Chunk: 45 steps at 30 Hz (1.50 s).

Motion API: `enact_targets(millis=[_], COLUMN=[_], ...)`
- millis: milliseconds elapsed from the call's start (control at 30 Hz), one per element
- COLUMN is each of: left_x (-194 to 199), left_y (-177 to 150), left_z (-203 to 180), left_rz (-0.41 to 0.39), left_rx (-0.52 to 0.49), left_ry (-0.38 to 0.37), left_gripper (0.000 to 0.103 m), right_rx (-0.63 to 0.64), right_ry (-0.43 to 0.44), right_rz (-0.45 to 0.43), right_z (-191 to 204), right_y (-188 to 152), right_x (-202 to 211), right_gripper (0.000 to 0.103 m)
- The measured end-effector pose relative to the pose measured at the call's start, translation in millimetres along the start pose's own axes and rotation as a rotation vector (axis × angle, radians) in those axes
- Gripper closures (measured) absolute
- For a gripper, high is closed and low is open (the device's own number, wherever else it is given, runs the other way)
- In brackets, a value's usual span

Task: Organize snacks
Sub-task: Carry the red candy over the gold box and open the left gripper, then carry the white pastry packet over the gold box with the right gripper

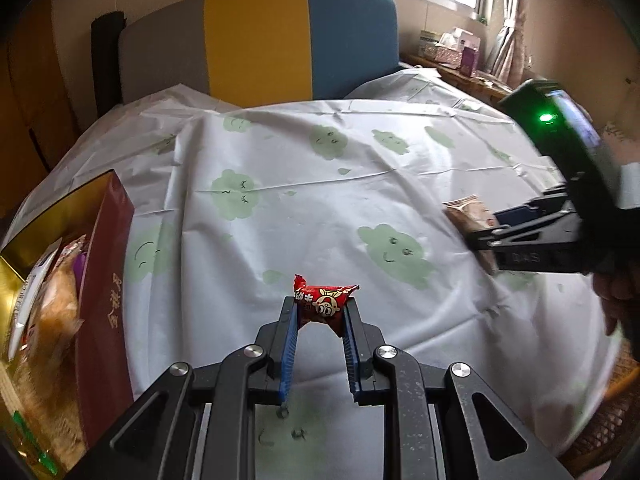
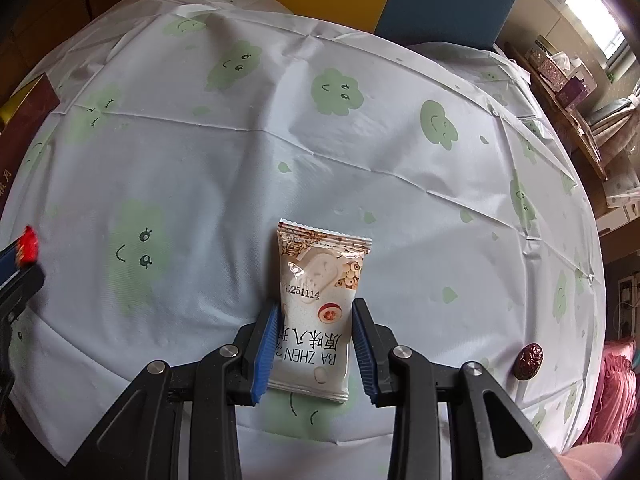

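My left gripper (image 1: 320, 303) is shut on a small red candy wrapper (image 1: 323, 302) and holds it above the tablecloth; it also shows at the left edge of the right wrist view (image 2: 28, 245). My right gripper (image 2: 316, 309) is shut on a white and beige snack packet (image 2: 316, 300), which it grips by its sides. The right gripper also shows in the left wrist view (image 1: 476, 240) at the right, with the packet (image 1: 470, 214) in it. A dark red box (image 1: 102, 280) with a gold inside stands at the left and holds several wrapped snacks (image 1: 52, 292).
The table carries a white cloth (image 1: 320, 184) with green cloud faces. A dark red date (image 2: 529, 361) lies on the cloth at the right. A grey, yellow and blue chair back (image 1: 256, 40) stands behind the table. A shelf with boxes (image 1: 452, 50) is at the back right.
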<state>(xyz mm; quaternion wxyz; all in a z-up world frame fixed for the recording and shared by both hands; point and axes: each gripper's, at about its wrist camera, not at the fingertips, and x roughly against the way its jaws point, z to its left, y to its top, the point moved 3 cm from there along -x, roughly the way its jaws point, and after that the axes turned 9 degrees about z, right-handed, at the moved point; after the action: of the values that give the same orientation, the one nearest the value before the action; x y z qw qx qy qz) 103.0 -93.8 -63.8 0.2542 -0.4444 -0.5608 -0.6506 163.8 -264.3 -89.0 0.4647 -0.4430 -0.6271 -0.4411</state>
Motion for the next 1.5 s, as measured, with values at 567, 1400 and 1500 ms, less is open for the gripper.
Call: enact_targets(millis=[567, 1400, 1500], left_x=[63, 83, 66], left_y=[-21, -39, -35], left_z=[25, 246, 253], left_rz=[-0.072, -0.086, -0.052], left_rx=[0.072, 0.630, 0.627], left_ry=[-0.012, 0.066, 0.106], left_gripper=[0.081, 0.079, 0.072], right_rx=[0.027, 0.043, 0.041], right_ry=[-0.043, -0.069, -0.065], right_rz=[-0.036, -0.048, -0.047], right_z=[10, 26, 24], right_y=[-9, -19, -18], right_x=[6, 18, 18], right_gripper=[0.067, 0.067, 0.067])
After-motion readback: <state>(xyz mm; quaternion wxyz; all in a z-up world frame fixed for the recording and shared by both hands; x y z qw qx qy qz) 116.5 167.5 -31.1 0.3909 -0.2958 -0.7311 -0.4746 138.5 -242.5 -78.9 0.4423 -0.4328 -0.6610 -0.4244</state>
